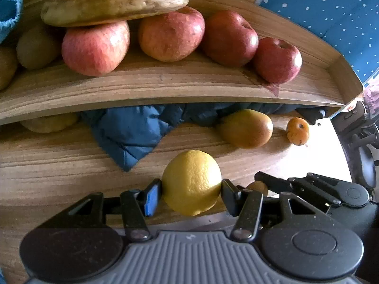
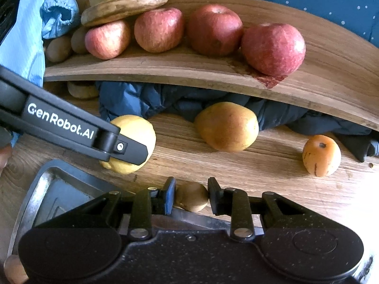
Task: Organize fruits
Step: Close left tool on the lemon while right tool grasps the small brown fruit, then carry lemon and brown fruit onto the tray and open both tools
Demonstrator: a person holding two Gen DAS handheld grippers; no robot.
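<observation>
My left gripper (image 1: 191, 193) is shut on a yellow lemon (image 1: 191, 172), held just above the wooden tabletop (image 1: 59, 165). In the right wrist view one of its fingers (image 2: 129, 151) lies across the lemon (image 2: 139, 127). My right gripper (image 2: 191, 198) is shut on a small brown kiwi (image 2: 193, 193) low over the table, beside a metal tray (image 2: 45, 184). A raised wooden shelf (image 1: 165, 87) behind carries several red apples (image 1: 170, 33), bananas (image 1: 113, 4) and kiwis (image 1: 38, 47).
A yellow-brown pear (image 2: 227, 127) and a small orange fruit (image 2: 321, 155) lie on the table in front of the shelf. A blue quilted cloth (image 1: 132, 132) is bunched under the shelf. Another pale fruit (image 2: 81, 90) sits under its left end.
</observation>
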